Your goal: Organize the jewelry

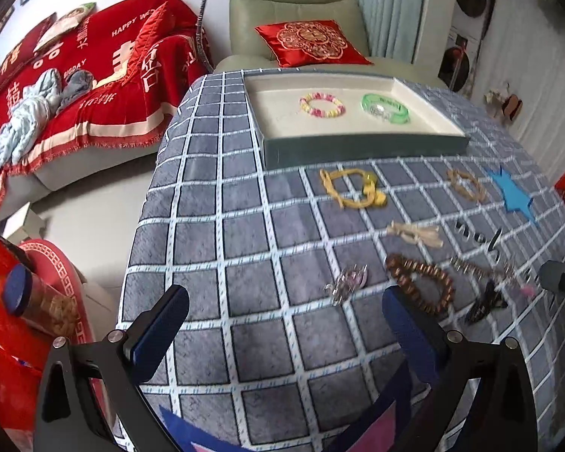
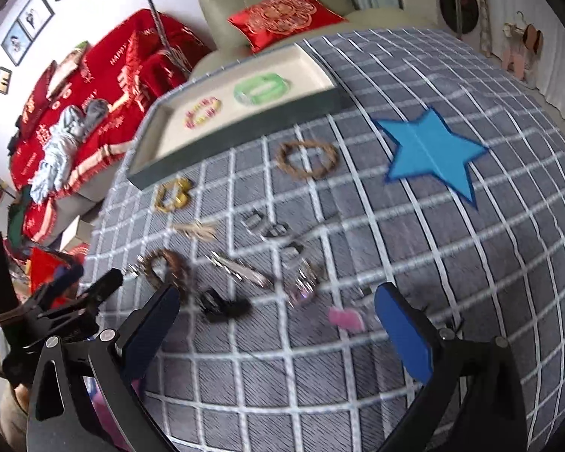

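Observation:
A shallow tray [image 1: 361, 145] with a cream lining holds a pink-yellow bead bracelet [image 1: 322, 104] and a green bangle [image 1: 385, 107]; the tray also shows in the right wrist view [image 2: 245, 128]. Loose on the checked cloth lie a yellow bracelet [image 1: 352, 188], a woven brown ring [image 1: 466, 184], a brown bead bracelet [image 1: 422, 280], a clear pink piece [image 1: 346, 282] and several small clips. My left gripper [image 1: 286, 320] is open and empty above the cloth, near the bead bracelet. My right gripper [image 2: 278, 324] is open and empty above a black clip [image 2: 222, 307] and a pink piece [image 2: 344, 318].
A blue paper star [image 2: 429, 152] lies right of the jewelry. A green armchair with a red cushion [image 1: 312, 41] stands behind the table. A red-covered sofa [image 1: 75, 86] is at the left. A red stool [image 1: 52, 301] stands by the table's left edge.

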A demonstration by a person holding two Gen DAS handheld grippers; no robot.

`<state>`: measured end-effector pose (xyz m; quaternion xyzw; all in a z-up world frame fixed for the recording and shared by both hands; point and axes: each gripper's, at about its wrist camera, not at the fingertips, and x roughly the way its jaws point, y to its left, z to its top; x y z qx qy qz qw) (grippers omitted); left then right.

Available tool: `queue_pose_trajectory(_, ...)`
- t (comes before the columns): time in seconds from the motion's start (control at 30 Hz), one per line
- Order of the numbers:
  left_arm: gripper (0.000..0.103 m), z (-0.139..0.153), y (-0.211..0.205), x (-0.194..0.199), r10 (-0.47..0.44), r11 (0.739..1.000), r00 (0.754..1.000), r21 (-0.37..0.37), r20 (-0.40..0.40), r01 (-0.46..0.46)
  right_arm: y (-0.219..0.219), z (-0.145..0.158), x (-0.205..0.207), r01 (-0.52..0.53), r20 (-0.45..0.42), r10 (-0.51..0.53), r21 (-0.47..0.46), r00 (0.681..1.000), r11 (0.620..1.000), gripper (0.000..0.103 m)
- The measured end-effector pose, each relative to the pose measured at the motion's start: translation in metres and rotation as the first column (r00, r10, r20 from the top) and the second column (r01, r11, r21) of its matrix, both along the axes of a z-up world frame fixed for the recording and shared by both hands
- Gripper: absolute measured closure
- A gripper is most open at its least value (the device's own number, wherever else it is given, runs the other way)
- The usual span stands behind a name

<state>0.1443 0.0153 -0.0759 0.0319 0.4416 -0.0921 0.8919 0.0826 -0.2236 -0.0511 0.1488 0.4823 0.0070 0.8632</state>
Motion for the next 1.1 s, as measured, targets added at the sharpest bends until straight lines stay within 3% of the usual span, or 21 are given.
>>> queue_pose_trajectory(0.33, 0.000, -0.006, 0.001, 0.001, 0.001, 0.999, 1.000, 0.037, -0.031, 0.000, -0.007, -0.019, -0.015, 0.039, -0.051, -0.045, -0.129, 0.998, 0.991, 0.000)
queue_pose_trajectory(0.67, 0.000, -0.009, -0.010, 0.008, -0.036, 0.998, 0.999, 0.043, -0.037, 0.037, 0.004, -0.030, 0.004, 0.001, -0.075, -0.018, -0.215, 0.997, 0.977, 0.001)
queue_pose_trajectory(0.73, 0.000, -0.009, -0.012, 0.011, -0.045, 0.998, 0.998, 0.044, -0.040, 0.047, 0.008, -0.031, 0.008, -0.013, -0.075, -0.005, -0.232, 0.997, 0.973, 0.006)
queue_pose_trajectory(0.9, 0.000, -0.009, -0.015, 0.015, -0.058, 0.998, 0.997, 0.023, -0.049, 0.059, 0.015, -0.032, 0.016, -0.030, -0.069, 0.011, -0.274, 0.998, 0.961, 0.009)
queue_pose_trajectory(1.1, 0.020, -0.003, -0.022, 0.011, -0.101, 0.995, 0.994, 0.000, -0.044, 0.101, 0.021, -0.031, 0.020, -0.038, -0.048, 0.025, -0.301, 0.999, 0.953, 0.023)
